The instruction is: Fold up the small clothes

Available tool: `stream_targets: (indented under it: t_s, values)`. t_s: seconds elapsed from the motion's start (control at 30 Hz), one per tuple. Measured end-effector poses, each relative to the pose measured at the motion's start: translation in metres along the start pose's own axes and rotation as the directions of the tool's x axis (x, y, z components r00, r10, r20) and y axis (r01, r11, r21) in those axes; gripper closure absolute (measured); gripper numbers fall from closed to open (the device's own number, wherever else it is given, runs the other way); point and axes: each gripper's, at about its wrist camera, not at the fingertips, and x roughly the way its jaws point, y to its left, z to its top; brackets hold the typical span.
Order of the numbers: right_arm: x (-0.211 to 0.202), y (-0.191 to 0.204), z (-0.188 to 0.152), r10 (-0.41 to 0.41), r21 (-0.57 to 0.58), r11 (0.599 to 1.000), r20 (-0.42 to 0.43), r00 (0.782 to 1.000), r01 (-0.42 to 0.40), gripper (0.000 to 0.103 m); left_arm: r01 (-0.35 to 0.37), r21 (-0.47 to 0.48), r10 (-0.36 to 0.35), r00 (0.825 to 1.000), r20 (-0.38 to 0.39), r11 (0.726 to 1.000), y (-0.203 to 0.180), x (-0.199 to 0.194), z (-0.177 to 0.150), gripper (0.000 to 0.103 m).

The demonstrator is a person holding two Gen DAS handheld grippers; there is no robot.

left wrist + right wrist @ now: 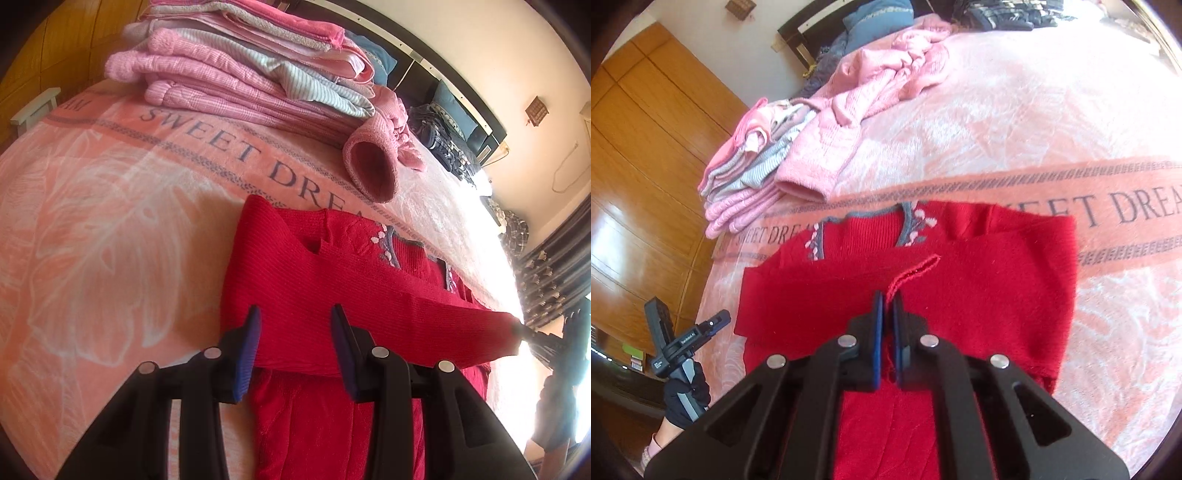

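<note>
Both right fingers (877,332) clamped on red sweater (979,280).

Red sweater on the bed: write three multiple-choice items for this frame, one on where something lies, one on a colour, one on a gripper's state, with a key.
1. Where is the stack of folded clothes relative to the red sweater in the right wrist view?
A. Beyond it, to the left
B. On top of it
C. Under it

2. What colour is the trim on the sweater's neckline?
A. Yellow
B. Grey
C. Green

3. What state is the right gripper in?
A. Wide open above the blanket
B. Out of view
C. Shut on the sweater's knit

Key:
1. A, the pink and striped stack sits on the blanket past the sweater's left shoulder.
2. B, a grey band with small pale flowers edges the neck.
3. C, red fabric shows pinched between its nearly closed pads, while the left gripper stands open.
</note>
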Motion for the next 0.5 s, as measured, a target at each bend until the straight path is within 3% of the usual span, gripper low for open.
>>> stream_targets:
  t_s: [0.27,0.4,0.5]
  values:
    - [-0.025,-0.058,0.005,-0.106,0.061,0.993,0.033,0.994,0.103,0.1,-0.055,0.064,0.057,0.998,-0.036,0.996,-0.025,0.033,-0.005,0.064]
    - [0.008,-0.083,-0.017,-0.16,0.092,0.982,-0.062,0.985,0.165,0.1,-0.123,0.087,0.132,0.986,-0.098,0.989,-0.025,0.06,-0.014,0.064]
    - [0.034,-0.093,-0.034,-0.199,0.077,0.974,-0.139,0.97,0.211,0.097,-0.153,0.147,0.168,0.981,-0.094,0.977,-0.031,0.064,-0.016,0.064]
